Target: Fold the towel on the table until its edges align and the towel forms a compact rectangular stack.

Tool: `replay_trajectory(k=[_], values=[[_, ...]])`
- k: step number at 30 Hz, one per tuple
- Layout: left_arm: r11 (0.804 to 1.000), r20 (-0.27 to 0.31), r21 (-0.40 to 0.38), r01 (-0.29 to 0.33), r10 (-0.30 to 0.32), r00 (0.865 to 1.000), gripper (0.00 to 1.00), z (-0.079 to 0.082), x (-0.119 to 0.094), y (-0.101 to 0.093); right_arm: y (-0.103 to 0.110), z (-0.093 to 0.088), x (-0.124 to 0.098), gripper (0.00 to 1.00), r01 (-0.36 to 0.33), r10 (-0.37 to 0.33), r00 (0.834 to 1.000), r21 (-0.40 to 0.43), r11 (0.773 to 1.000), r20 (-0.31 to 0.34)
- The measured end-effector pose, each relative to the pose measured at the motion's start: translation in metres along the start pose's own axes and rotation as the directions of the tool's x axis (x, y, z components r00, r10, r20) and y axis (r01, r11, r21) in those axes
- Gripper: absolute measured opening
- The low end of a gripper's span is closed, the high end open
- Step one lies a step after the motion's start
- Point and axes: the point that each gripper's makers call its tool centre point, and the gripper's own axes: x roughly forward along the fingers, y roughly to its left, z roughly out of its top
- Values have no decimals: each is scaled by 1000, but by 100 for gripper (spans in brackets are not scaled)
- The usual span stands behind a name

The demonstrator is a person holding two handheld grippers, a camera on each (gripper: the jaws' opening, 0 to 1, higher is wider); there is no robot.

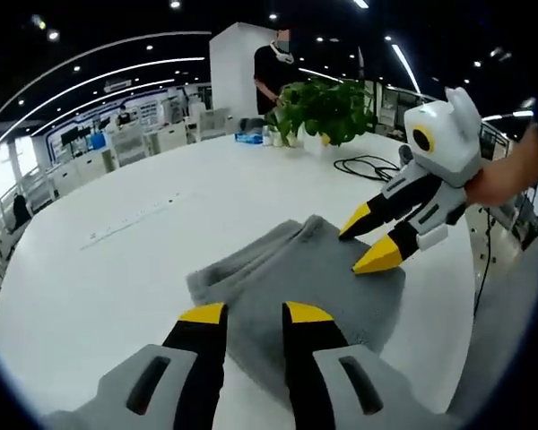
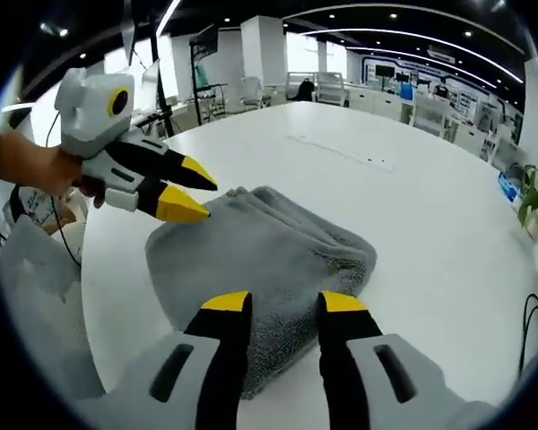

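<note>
A grey towel lies folded into a thick, roughly rectangular pad on the white table. My left gripper hovers open over the towel's near edge with nothing between its yellow tips. In the left gripper view, my right gripper comes in from the right, held by a hand; it is open, its lower tip at the towel's far side. From the right gripper view, the towel shows stacked layers along its far edge. My right gripper is open above it, and the left gripper points at the towel's left corner.
A potted plant and a coiled black cable sit at the table's far end, where a person stands. A flat white strip lies on the table to the left. The table edge runs close on the right.
</note>
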Motion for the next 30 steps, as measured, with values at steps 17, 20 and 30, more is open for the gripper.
replay_trajectory(k=[17,20,30], values=[[1000,-137,28,4,0,991,35,-31,22,-5,-1,-15,19,34,11,-13,996,-25,1000,-83],[999,-133,32,8,-3,991,35,-30,27,-3,-5,-14,23,34,14,-16,995,-28,1000,-95],[1000,-133,27,4,0,991,35,-18,46,21,-31,0,41,34,36,-42,992,-58,998,-119]])
